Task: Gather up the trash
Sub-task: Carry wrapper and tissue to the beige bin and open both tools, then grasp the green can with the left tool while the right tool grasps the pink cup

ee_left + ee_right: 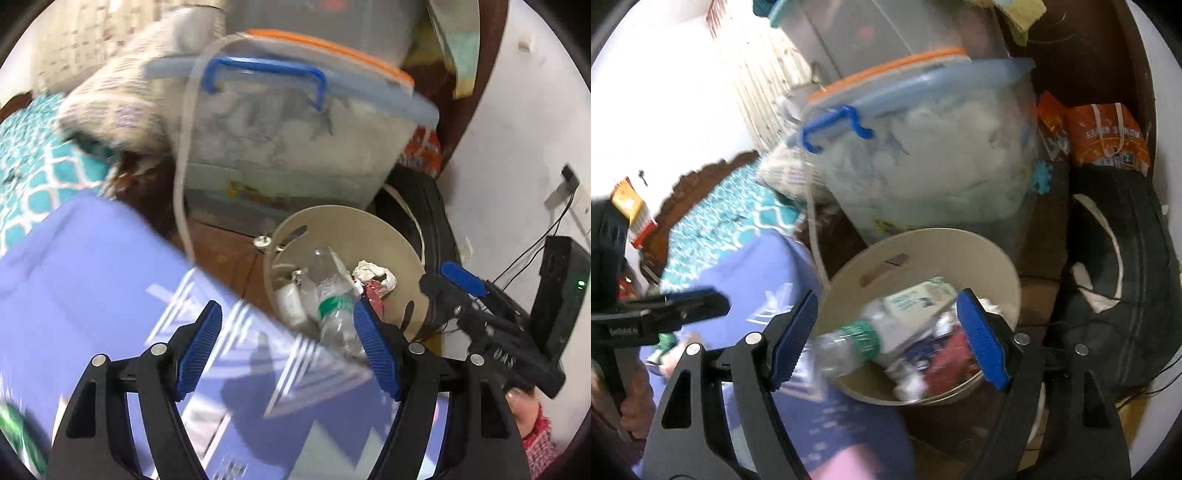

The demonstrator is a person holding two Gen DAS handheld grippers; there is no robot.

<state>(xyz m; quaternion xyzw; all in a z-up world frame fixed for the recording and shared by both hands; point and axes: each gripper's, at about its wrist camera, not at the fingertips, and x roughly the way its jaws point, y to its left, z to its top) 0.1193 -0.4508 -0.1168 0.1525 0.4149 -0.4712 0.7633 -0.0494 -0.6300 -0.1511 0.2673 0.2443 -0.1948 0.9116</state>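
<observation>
A beige round trash bin stands on the floor beside the bed. It holds a clear plastic bottle with a green label, a white carton, crumpled white paper and red wrappers. My left gripper is open and empty, over the bed edge, just left of the bin. My right gripper is open and empty, directly above the bin's opening. The right gripper also shows in the left wrist view.
A purple bedspread lies at the left. A clear storage box with a blue handle stands behind the bin. A black bag and an orange bag sit at the right. A black device stands by the wall.
</observation>
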